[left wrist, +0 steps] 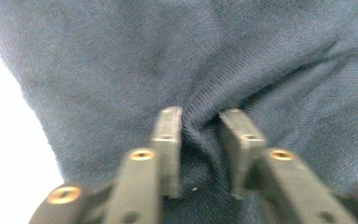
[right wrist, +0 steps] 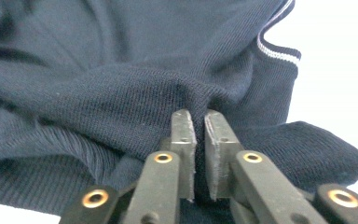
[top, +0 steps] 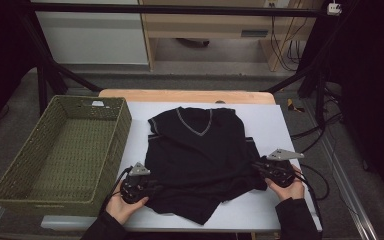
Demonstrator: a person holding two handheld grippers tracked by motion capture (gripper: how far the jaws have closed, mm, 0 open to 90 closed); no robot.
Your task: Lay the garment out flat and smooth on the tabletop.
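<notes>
A: High view first: what takes up the most room?

B: The white table (top: 260,210), then the green woven basket (top: 60,150) at its left edge. A dark V-neck sweater (top: 200,155) lies spread on the table just beside the basket.

A: And the grippers?

B: The left gripper (left wrist: 200,140) pinches a fold of knit at the sweater's lower left edge, jaws narrow. The right gripper (right wrist: 199,135) clamps a fold at the lower right edge, jaws nearly together.
</notes>
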